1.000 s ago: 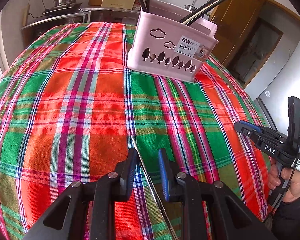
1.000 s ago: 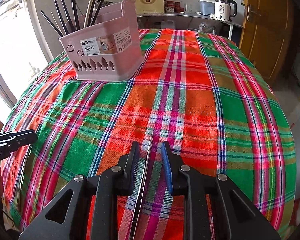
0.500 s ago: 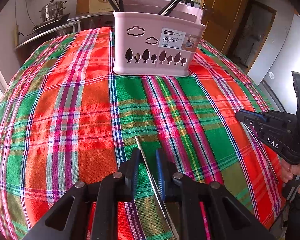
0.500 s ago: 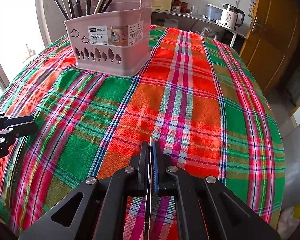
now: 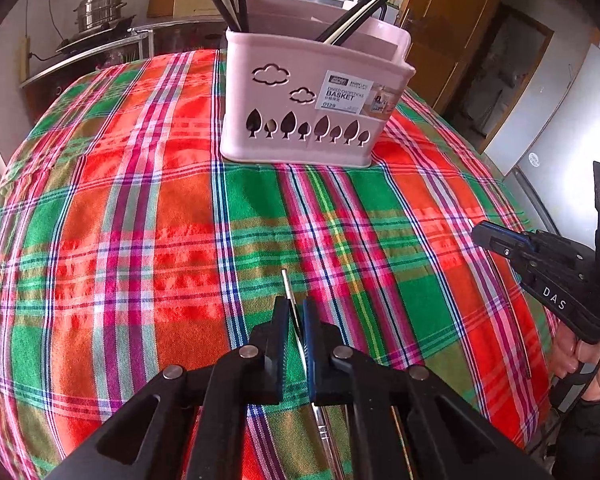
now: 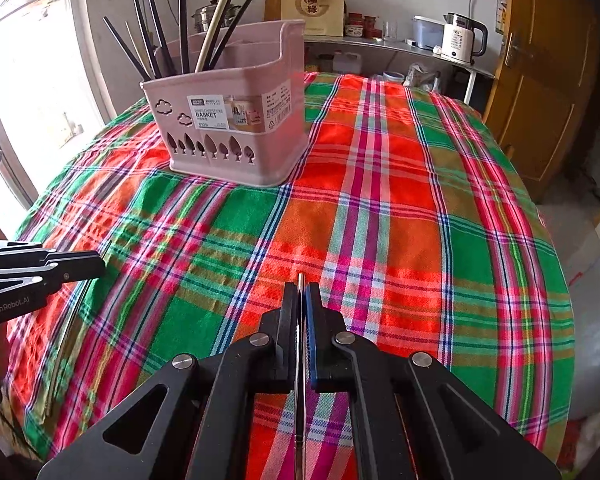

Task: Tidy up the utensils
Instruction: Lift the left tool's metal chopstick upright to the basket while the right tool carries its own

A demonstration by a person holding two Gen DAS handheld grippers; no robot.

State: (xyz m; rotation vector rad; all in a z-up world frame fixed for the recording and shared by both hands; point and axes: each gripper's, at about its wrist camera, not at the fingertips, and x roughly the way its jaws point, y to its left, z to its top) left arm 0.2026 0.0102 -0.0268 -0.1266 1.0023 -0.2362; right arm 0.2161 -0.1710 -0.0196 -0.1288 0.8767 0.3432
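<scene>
So you're pinching a metal chopstick (image 5: 290,300) in your left gripper (image 5: 296,320), whose jaws have just been closing. Your right gripper (image 6: 301,308) is clamping another metal chopstick (image 6: 300,280), with the pink basket (image 6: 236,148) sitting far off on the plaid cloth (image 6: 380,220).

A lived-in home kitchen or dining room. A table under a bright plaid tablecloth (image 6: 400,216) carries a pink chopstick basket (image 6: 236,128). Behind it a steel shelf (image 6: 384,44) along the white wall holds an electric kettle (image 6: 462,38), a clear container, a glass and jars beside a paper gift bag (image 6: 314,2). A stacked steel steamer pot (image 5: 100,8) stands on another counter, and a wooden door (image 6: 540,72) closes the room.
</scene>
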